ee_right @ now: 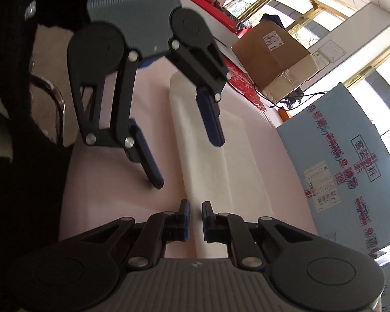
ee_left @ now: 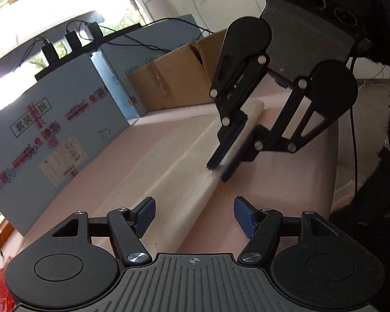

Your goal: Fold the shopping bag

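Folded white shopping bag lies as a long strip on the pink table. Right gripper pinches its folded edge; left gripper hovers open astride it.

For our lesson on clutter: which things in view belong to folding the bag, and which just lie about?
Job:
bag
left hand-held gripper, open
right hand-held gripper, pinching the bag's fold
pink table

Lying about:
brown carton
blue box
taped carton
chargers
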{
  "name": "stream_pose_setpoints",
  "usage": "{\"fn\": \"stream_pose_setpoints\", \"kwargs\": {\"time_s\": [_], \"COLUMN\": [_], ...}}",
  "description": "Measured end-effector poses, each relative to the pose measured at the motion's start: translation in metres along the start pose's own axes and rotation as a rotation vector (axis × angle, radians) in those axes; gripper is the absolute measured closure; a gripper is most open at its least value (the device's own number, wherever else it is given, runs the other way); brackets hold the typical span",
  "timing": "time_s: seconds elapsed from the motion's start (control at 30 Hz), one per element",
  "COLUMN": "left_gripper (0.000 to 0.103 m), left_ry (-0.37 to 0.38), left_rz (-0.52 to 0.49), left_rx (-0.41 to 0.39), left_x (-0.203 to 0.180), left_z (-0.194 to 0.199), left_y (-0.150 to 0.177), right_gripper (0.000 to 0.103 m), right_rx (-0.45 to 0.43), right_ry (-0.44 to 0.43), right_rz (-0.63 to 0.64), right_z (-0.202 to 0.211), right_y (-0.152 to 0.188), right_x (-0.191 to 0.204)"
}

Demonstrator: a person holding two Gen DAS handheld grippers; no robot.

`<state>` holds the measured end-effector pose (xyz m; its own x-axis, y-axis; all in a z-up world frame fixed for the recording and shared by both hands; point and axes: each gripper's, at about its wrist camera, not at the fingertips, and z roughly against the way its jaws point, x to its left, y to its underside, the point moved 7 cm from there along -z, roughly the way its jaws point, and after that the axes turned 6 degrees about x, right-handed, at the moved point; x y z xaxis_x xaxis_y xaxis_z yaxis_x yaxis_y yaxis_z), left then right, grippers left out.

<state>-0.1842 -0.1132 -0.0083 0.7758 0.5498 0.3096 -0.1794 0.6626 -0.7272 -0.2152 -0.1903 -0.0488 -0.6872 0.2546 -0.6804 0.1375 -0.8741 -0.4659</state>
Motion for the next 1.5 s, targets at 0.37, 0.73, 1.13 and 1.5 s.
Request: {"fn": "stream_pose_setpoints", "kwargs": {"time_s": [0.37,0.73,1.13,1.5], "left_gripper": [0.043,0.069,0.081,0.079], "left_ry": [0.206,0.25,0.209,0.015], "left_rz": [0.284,0.471,0.767,0.63], "left_rx": [0.05,0.104,0.074,0.114], "left_x": [0.047,0.087,0.121,0.105], "left_z": [-0.02,-0.011,-0.009,-0.009], "left_y": [0.015,0.034,0.063,0.05], "right_gripper": [0.061,0.092,0.08,0.07], "right_rx": [0.115,0.077,0.101,0.356], "right_ry": [-0.073,-0.393,-0.269,0.362], "right_rz": [-0.173,-0.612,-1.189,-0.984], "right_z": [-0.003,-0.001,-0.001,-0.006], "right_y": [0.033,0.07,0.137,0.141], "right_x": [-0.041,-0.092,-0.136,-0.116]}}
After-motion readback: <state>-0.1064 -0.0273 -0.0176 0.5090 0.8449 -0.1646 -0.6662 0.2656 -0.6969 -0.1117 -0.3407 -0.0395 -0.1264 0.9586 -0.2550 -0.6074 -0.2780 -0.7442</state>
